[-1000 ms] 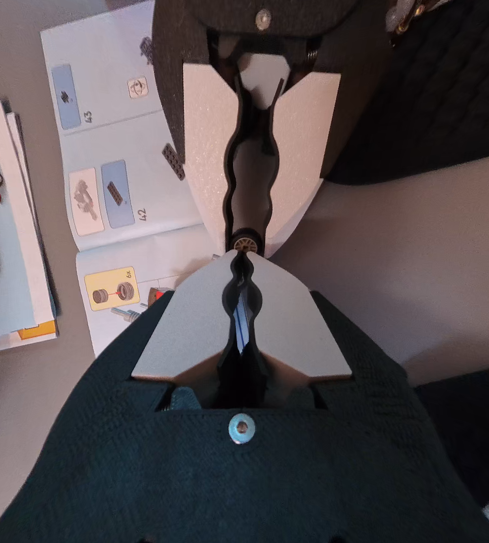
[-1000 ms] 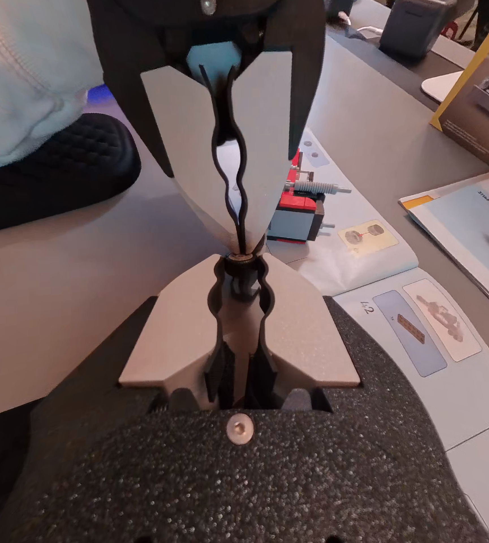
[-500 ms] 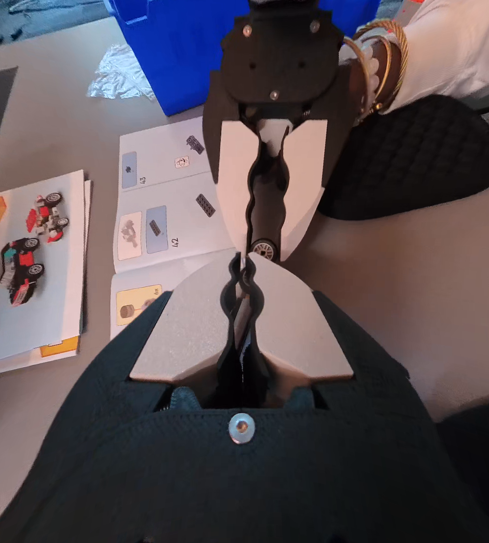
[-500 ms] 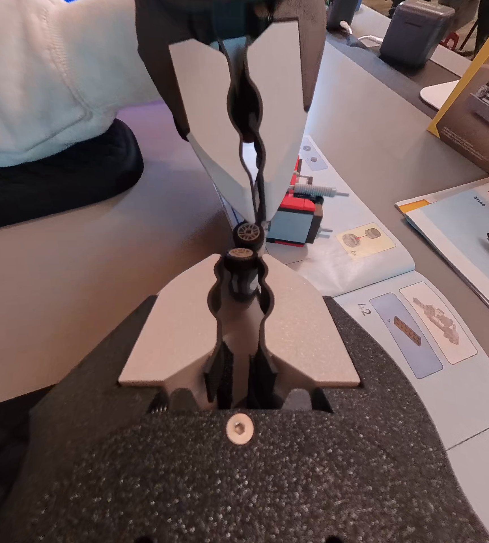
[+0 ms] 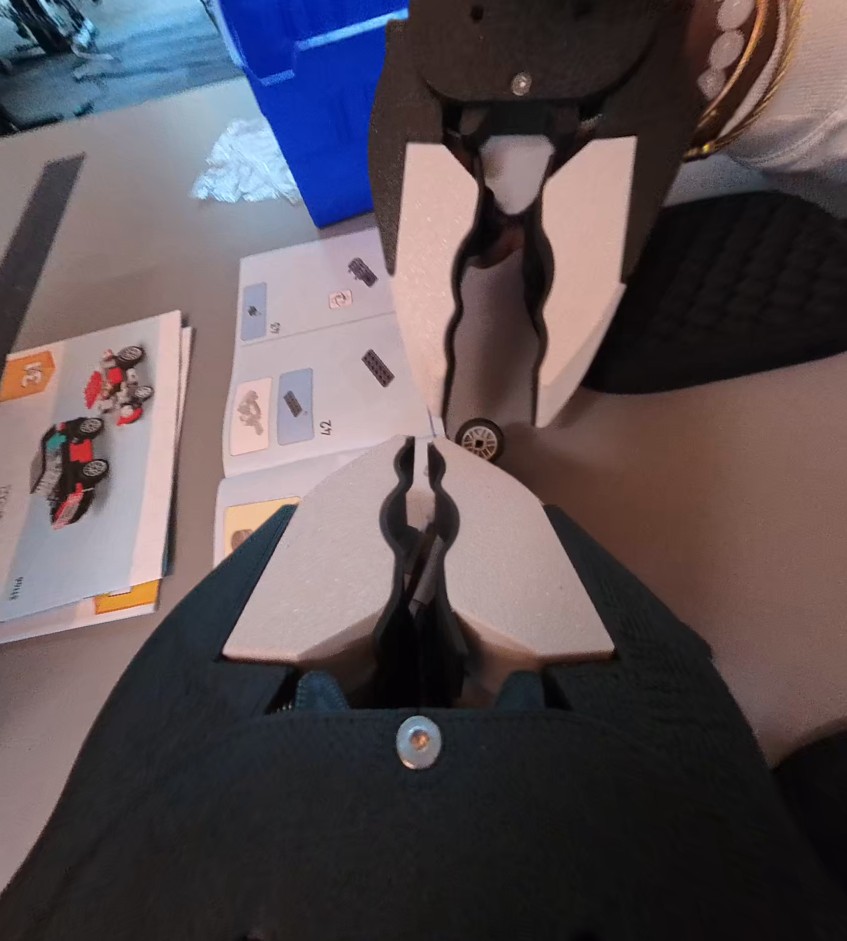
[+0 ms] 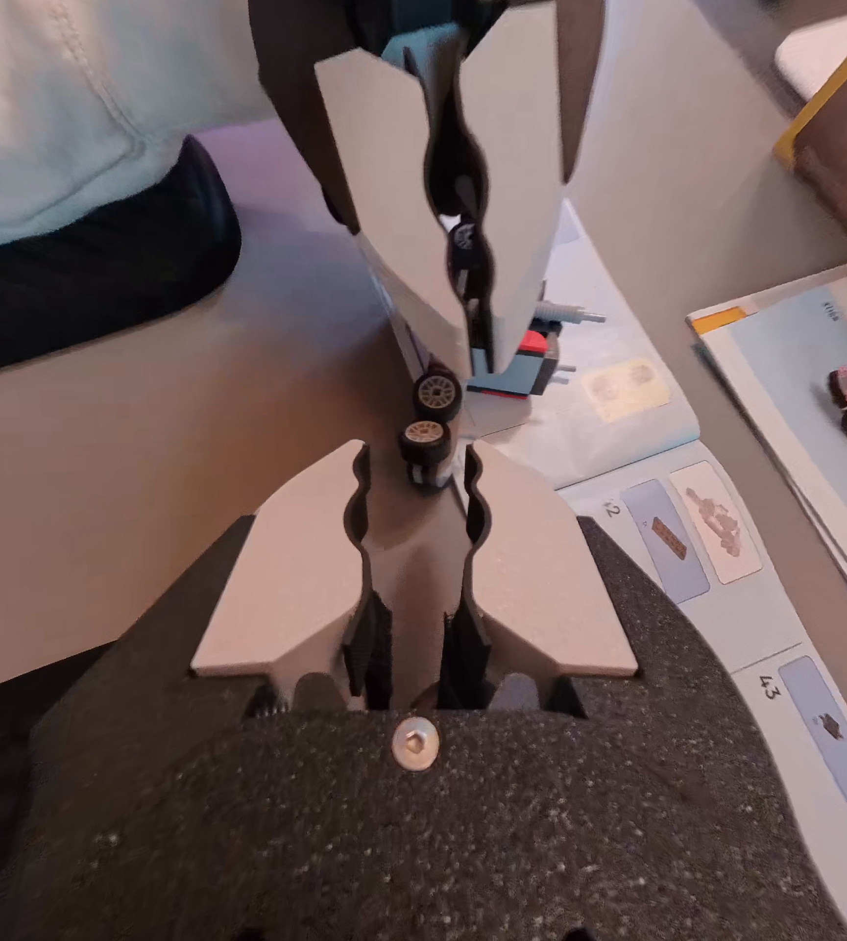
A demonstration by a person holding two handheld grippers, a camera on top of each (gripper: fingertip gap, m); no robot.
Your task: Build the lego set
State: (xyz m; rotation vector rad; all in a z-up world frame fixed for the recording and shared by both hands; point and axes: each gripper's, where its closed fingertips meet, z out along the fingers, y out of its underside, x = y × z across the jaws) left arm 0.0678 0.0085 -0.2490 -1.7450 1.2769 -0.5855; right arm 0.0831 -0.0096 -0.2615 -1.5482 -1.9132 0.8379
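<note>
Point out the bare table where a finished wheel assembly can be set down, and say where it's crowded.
Bare grey table lies right of the small black tyre with grey rim, below the black quilted pad. Another bare strip runs above the closed booklet. It's crowded around the open instruction booklet, the red-and-black brick car body and the two wheels.

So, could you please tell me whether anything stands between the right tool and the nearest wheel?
Nothing visible does. The nearest wheel sits just ahead of the open right tool, in line with its gap. A second wheel and the left tool lie beyond it, not between.
</note>
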